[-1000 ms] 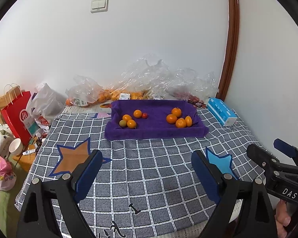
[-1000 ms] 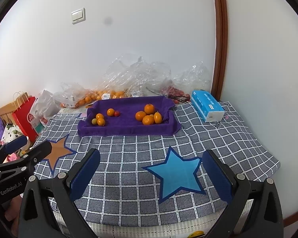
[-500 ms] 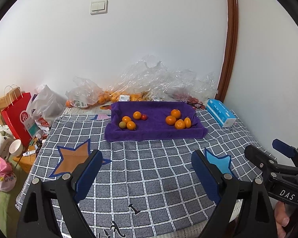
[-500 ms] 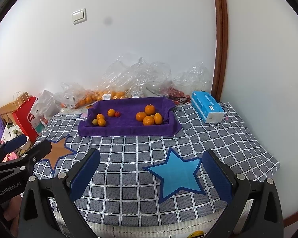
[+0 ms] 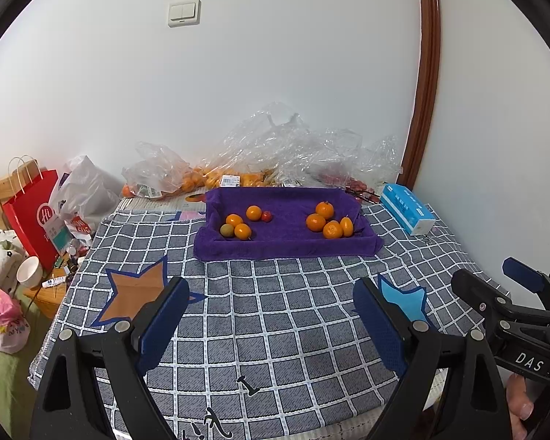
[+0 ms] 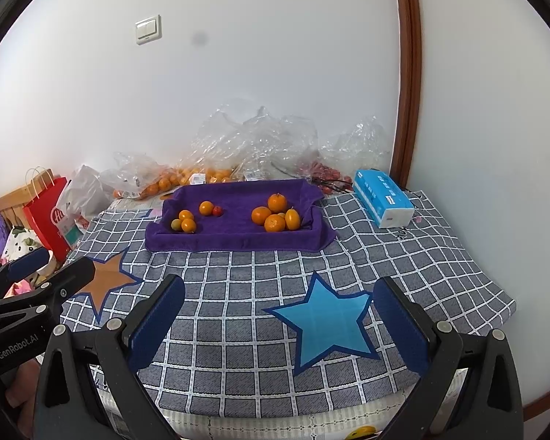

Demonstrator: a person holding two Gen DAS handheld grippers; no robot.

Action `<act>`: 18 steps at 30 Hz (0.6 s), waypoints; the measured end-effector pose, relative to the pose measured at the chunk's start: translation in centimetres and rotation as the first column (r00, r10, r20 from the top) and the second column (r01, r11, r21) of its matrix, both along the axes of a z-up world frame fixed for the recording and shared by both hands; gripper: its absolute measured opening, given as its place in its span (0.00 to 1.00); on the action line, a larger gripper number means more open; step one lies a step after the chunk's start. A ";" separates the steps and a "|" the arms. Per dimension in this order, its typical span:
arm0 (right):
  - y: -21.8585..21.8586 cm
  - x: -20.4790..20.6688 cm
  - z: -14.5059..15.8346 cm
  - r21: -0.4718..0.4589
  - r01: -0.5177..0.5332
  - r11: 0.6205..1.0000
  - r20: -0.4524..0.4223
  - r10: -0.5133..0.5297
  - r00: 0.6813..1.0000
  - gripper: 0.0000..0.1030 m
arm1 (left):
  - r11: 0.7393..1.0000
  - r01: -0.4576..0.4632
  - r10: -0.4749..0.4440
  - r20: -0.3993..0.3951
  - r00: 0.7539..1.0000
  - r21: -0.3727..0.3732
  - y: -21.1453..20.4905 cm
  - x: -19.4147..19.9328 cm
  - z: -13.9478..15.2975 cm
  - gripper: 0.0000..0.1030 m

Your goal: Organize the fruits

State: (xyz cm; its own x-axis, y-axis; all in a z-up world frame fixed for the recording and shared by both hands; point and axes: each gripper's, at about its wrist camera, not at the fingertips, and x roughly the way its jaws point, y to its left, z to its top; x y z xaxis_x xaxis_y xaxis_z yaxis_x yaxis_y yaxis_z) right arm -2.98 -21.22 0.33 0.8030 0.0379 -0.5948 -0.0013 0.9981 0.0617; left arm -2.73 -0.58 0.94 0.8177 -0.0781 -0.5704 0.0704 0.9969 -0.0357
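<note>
While both claws, left [image 5: 269,324] and right [image 6: 280,321], gape empty, checked cloth [image 6: 440,256] meets white wall [image 6: 275,73].

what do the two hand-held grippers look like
Both are black plastic frames with silver screws and two flat fingers faced in dark blue textured pads. The left hand-held gripper bears white "GenRobot.AI" lettering; the right hand-held gripper bears "DAS". No cables or sleeves show.

A grey cloth [image 6: 403,256] with a white grid bore a light-blue star [image 6: 326,326] and an orange star [image 6: 106,282]. The towel [image 6: 238,238] was purple, its fruits [image 6: 275,216] orange, one red [image 6: 217,211] at 10 o'clock. The tongs' pads [image 6: 157,322] were dark blue.
</note>
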 end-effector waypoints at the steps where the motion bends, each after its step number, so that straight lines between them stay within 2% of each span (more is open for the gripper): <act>1: 0.0 0.0 0.0 0.001 0.000 1.000 0.000 0.000 1.000 0.98 | 1.000 -0.001 0.001 0.000 1.000 0.000 0.0 0.0 0.0 0.88; 18: 0.2 -0.2 0.1 -0.007 -0.005 1.000 0.002 0.005 1.000 0.98 | 1.000 -0.002 0.002 0.003 1.000 -0.001 -0.1 -0.1 0.2 0.88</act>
